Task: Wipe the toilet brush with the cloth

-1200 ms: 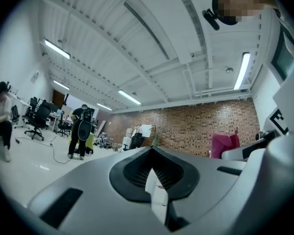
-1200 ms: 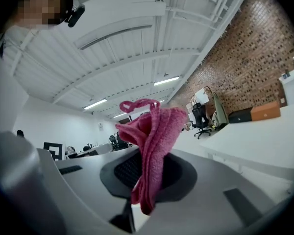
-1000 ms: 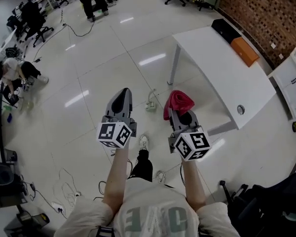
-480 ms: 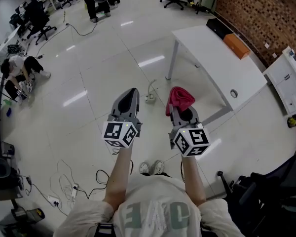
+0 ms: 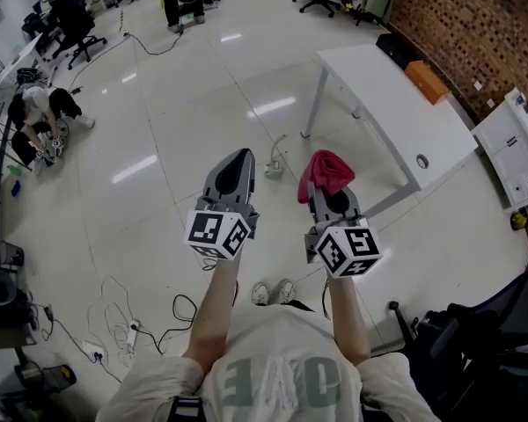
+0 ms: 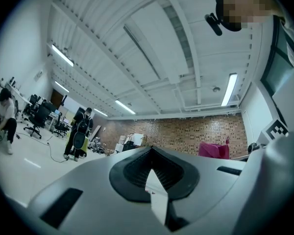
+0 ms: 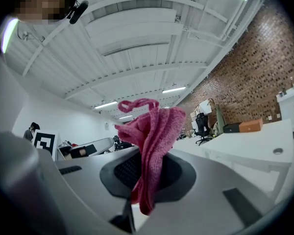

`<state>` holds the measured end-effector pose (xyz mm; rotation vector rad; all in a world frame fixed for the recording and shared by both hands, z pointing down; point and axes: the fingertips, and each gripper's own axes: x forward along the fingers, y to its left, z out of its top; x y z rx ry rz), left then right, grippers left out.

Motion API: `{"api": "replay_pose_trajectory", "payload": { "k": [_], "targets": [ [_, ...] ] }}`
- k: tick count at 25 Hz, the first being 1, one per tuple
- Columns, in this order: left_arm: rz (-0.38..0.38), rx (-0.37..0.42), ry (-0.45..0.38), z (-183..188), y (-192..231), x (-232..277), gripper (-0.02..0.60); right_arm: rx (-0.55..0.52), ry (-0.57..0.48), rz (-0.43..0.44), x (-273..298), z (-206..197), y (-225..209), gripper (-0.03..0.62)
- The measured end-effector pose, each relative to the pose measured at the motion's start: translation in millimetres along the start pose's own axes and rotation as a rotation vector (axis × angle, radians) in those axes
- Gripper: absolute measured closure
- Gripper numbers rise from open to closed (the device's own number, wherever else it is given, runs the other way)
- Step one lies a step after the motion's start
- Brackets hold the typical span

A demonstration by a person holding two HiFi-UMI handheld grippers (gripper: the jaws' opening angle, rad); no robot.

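The right tongs stay clamped on the red cloth, which bunches above their tips. Just beside them, the left tongs stay closed on nothing. Since a second ago both have been carried slightly forward. The person's shoes, mid-step then, now stand together below them, and the white table lies ahead-right.

We can read only one thing: large pale letters across the front of the person's shirt. "OVE" is fairly clear towards its right edge (the letters left of that are creased, unsure).
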<state>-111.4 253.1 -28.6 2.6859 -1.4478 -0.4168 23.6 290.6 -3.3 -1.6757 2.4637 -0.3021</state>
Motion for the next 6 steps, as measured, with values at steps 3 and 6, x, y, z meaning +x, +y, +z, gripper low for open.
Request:
{"api": "replay_pose_trajectory", "payload": {
  "k": [3, 6],
  "targets": [
    [-0.002, 0.003, -0.002, 2.6, -0.4, -4.4, 0.577, -0.006, -0.006, 0.002, -2.8, 2.7, 5.9, 0.562],
    [-0.006, 0.003, 0.003, 0.5, -3.0, -8.0, 0.577, -0.003, -0.009, 0.005, -6.8, 2.0, 9.3, 0.562]
  ]
}}
